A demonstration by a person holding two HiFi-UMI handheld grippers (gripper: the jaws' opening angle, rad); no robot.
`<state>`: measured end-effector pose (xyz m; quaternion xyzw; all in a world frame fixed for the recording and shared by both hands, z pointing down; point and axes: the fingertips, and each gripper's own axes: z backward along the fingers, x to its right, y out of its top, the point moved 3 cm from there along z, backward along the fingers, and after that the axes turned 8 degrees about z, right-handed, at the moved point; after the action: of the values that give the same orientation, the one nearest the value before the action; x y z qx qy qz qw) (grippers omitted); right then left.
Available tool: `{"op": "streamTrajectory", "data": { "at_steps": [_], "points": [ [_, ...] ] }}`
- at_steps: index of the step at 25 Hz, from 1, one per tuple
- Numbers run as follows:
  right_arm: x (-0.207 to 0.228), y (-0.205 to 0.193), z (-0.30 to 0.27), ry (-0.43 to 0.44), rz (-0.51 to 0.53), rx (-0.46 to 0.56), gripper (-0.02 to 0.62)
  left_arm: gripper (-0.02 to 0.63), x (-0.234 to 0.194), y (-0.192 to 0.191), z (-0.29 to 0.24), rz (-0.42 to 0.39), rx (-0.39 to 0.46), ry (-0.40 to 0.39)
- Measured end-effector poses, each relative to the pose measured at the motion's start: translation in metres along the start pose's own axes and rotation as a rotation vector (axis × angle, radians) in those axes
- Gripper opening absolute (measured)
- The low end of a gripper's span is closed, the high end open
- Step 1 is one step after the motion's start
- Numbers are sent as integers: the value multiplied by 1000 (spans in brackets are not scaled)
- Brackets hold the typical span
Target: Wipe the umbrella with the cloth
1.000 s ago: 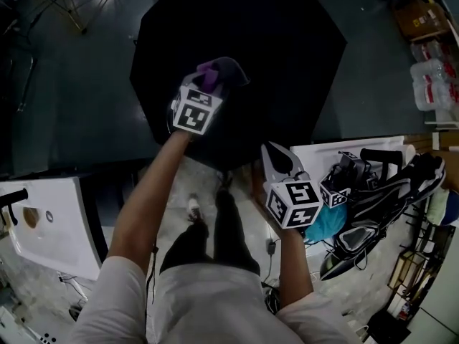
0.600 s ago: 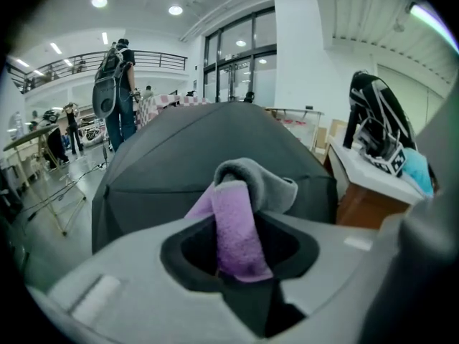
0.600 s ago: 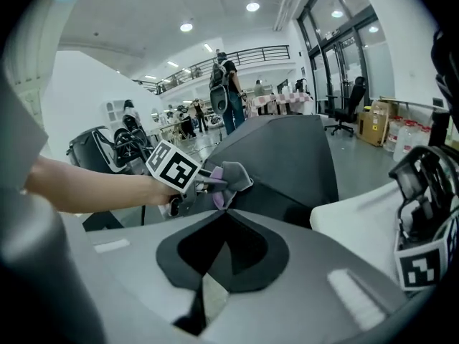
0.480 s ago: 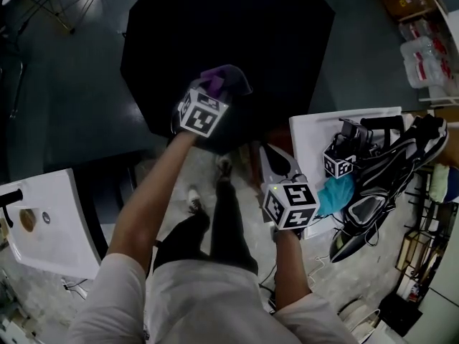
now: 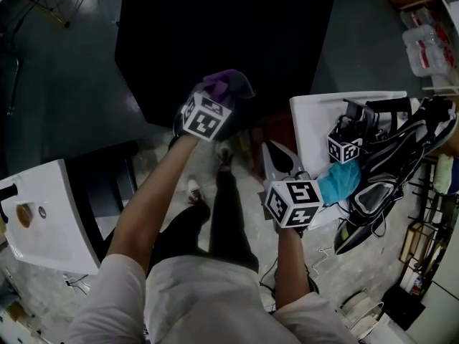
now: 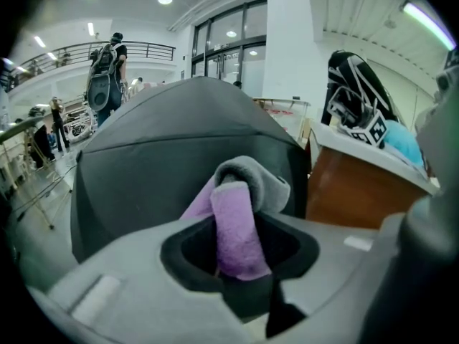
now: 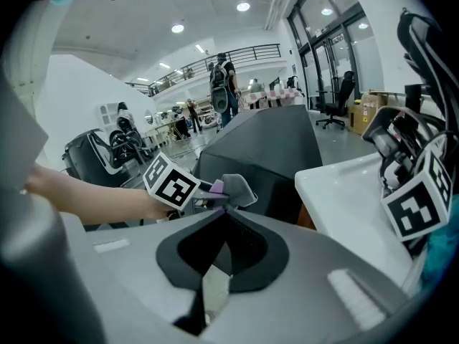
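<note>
Our right gripper (image 5: 270, 150) hangs nearest to us, jaws pressed together with nothing between them, just beside the white table (image 5: 313, 124). Farther out, our left gripper (image 5: 216, 96) is clamped on the purple-and-grey cloth (image 5: 228, 84), which bunches out past the jaws. We hold the cloth at the near rim of the open black umbrella (image 5: 229, 34); whether it touches the canopy we cannot tell. Beyond, the canopy spreads over the dark floor (image 5: 64, 84).

Black umbrella (image 5: 222, 34), purple-and-grey cloth (image 5: 226, 86)
</note>
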<state>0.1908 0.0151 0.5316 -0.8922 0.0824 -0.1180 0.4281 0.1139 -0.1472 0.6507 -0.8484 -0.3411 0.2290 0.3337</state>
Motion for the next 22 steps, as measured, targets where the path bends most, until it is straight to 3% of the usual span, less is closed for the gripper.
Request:
{"op": "streamTrajectory", "data": {
  "at_steps": [22],
  "points": [
    [21,-66,15,-27,-47,-9,6,133,76,-114,-51,17,-164,-108]
  ]
}}
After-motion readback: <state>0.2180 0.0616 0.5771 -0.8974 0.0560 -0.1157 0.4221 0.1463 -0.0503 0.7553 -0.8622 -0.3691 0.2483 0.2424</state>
